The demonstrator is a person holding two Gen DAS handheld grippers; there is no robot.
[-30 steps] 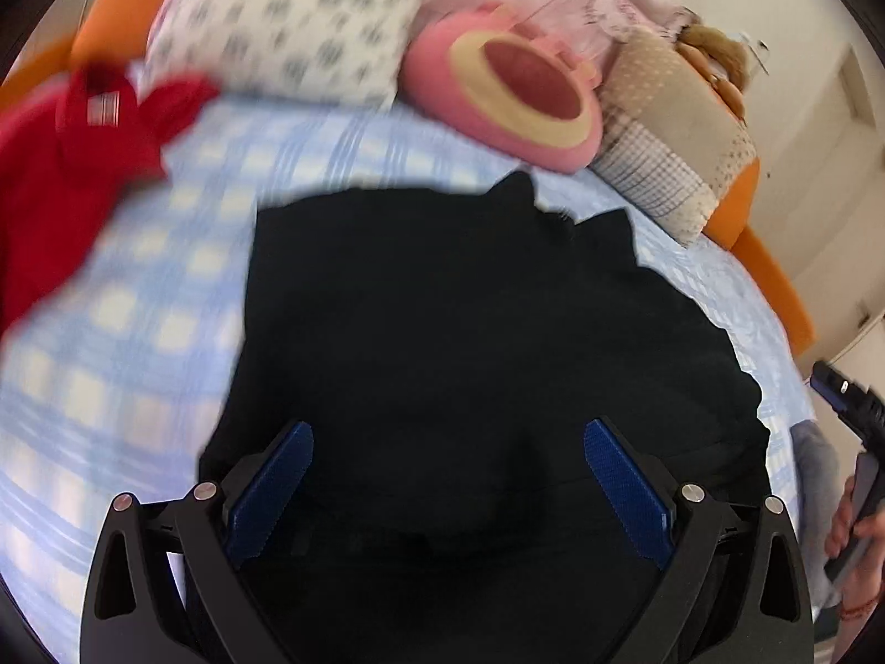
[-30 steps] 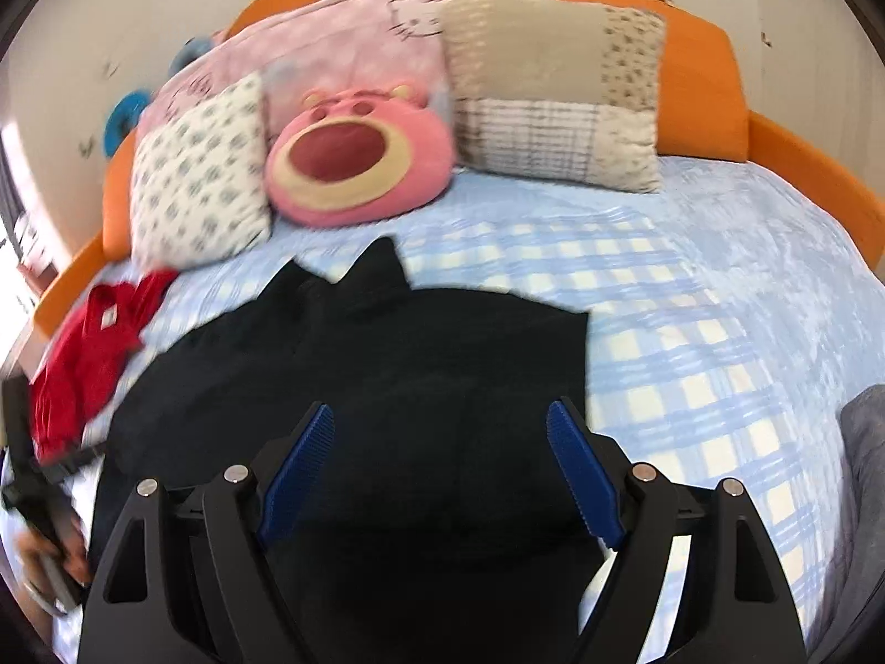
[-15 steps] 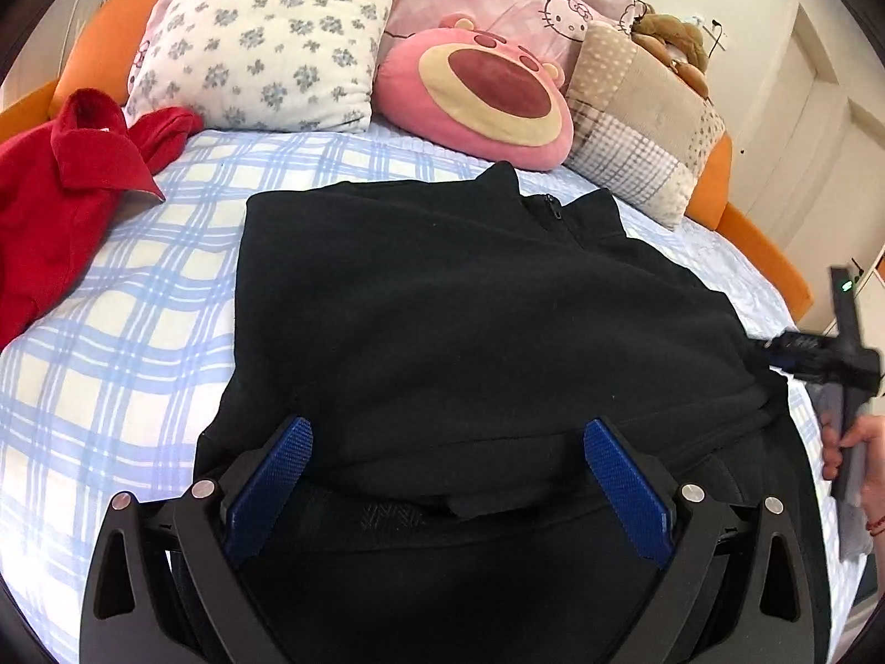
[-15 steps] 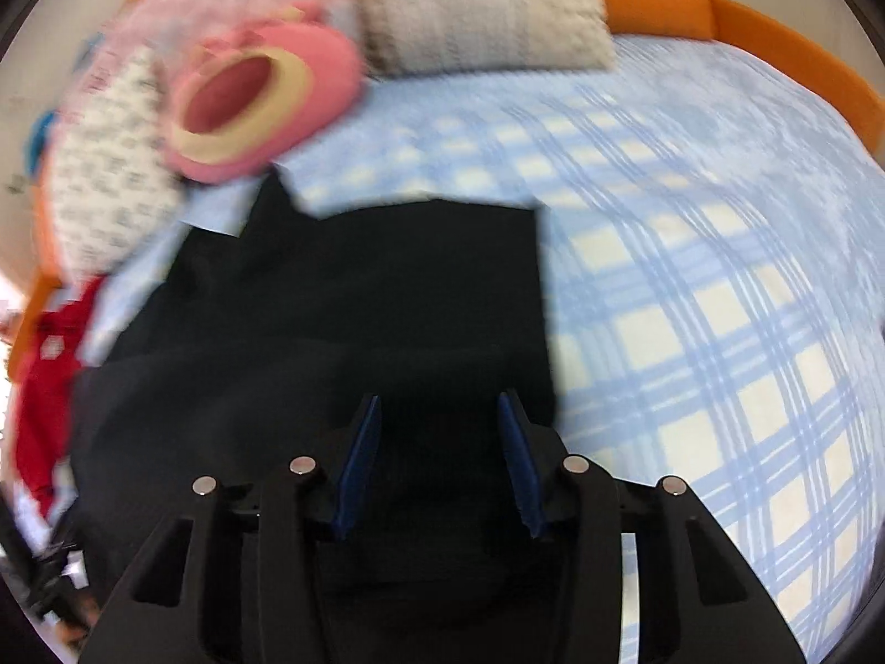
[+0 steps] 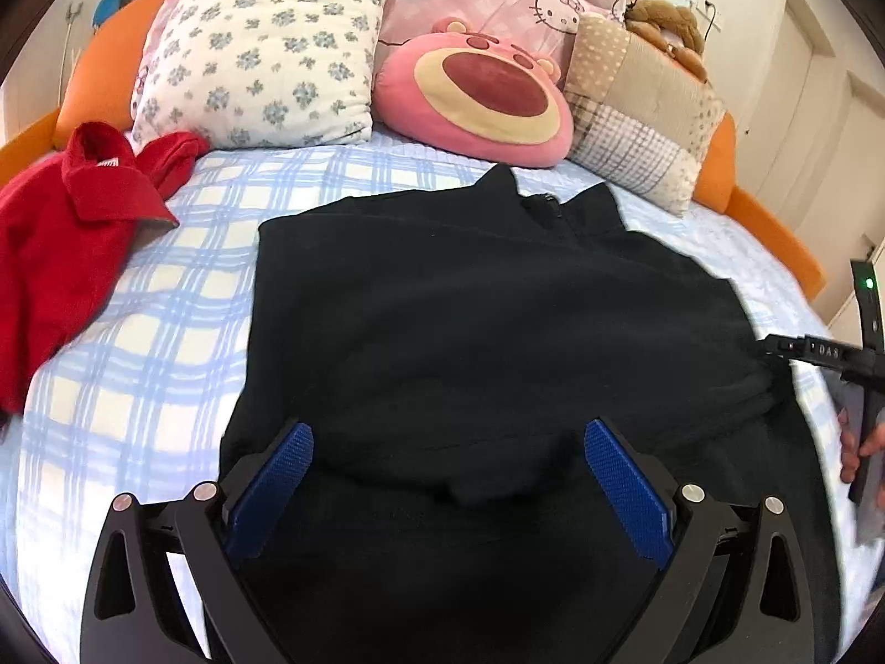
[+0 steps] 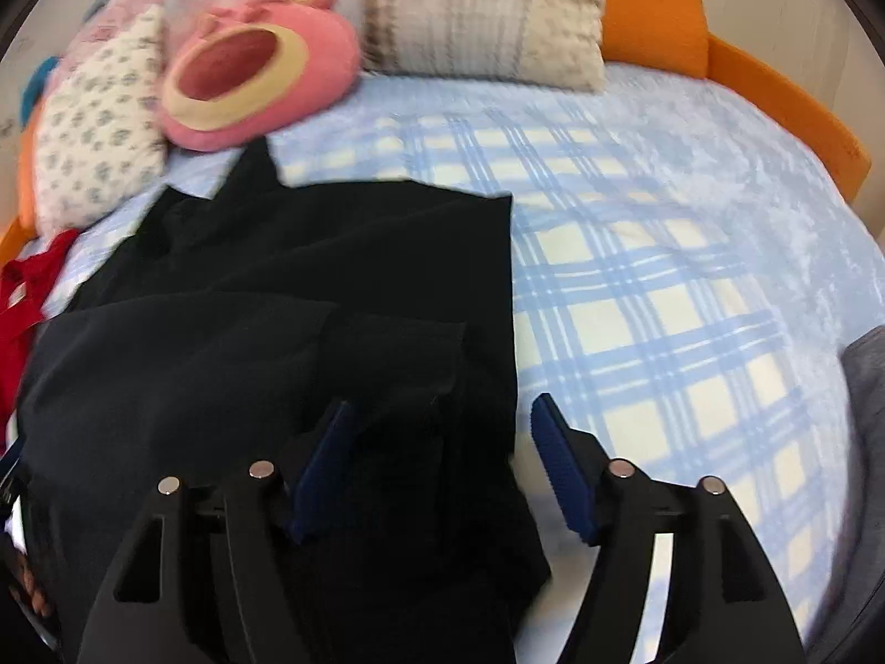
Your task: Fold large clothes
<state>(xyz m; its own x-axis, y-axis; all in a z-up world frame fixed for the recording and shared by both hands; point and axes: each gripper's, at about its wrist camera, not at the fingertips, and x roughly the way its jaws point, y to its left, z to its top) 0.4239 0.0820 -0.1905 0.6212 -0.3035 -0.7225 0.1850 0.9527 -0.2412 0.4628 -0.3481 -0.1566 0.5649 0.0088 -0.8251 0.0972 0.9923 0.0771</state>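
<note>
Black fleece jacket (image 5: pixel 487 332) lies flat mid-bed on the checked sheet (image 5: pixel 155 343), collar toward the pillows, sides apparently folded in to narrow it. Left gripper (image 5: pixel 448 489) hovers over the near hem, jaws wide, nothing held. Right gripper (image 6: pixel 437 465) has just been reopening, jaws fairly wide, straddling the jacket's right edge, pads not pressing. Count: one black jacket, one red garment (image 5: pixel 66 243), four cushions, two grippers

Ahead of my left claw (image 5: pixel 448 465) the jacket (image 5: pixel 470 321) lies on the bed (image 5: pixel 138 365), pillows (image 5: pixel 260 50) beyond it, another garment (image 5: pixel 61 243) left.
</note>
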